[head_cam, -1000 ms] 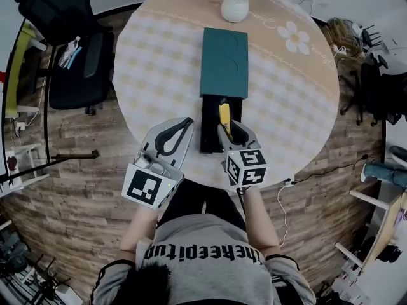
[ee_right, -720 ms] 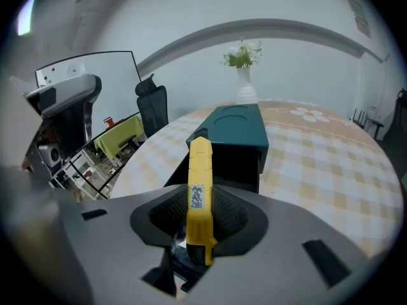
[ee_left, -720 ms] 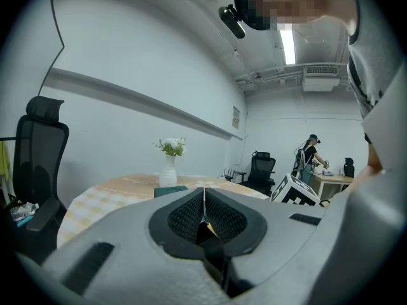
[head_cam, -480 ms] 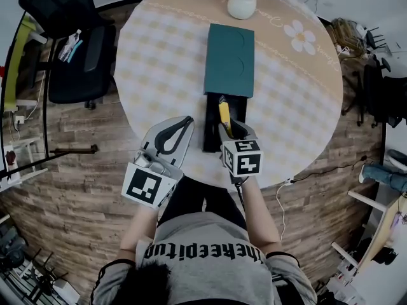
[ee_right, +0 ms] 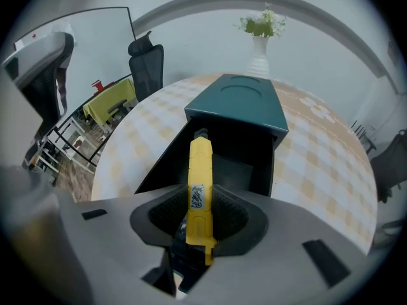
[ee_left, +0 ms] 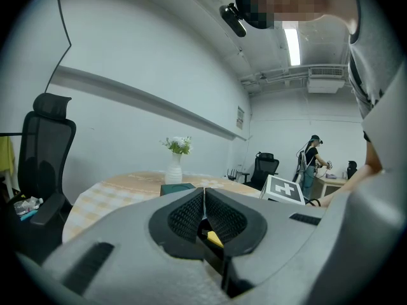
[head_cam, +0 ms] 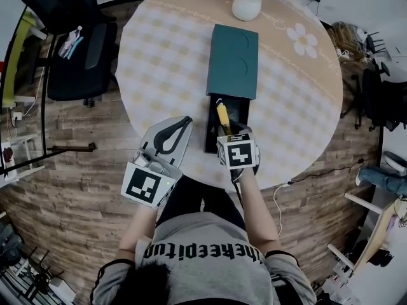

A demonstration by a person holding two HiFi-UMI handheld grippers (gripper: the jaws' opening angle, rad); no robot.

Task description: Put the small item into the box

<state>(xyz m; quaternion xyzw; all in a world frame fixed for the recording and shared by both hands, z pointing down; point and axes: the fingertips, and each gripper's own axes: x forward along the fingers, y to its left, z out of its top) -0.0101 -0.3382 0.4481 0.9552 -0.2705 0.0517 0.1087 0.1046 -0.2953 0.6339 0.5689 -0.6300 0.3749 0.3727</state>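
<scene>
1 round checked table on a wood-pattern floor carries a teal box with its black drawer pulled out. A white vase stands beyond the box and an office chair is to its left. The left gripper is left of the box. In the left gripper view, the jaws are pressed together and empty, before pale walls. In the right gripper view, the right gripper clamps a yellow utility knife, with the knife's tip over the open drawer.

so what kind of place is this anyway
Probably an office or lab workroom: an office chair by the table, cables on the floor, and another person standing in the background.
</scene>
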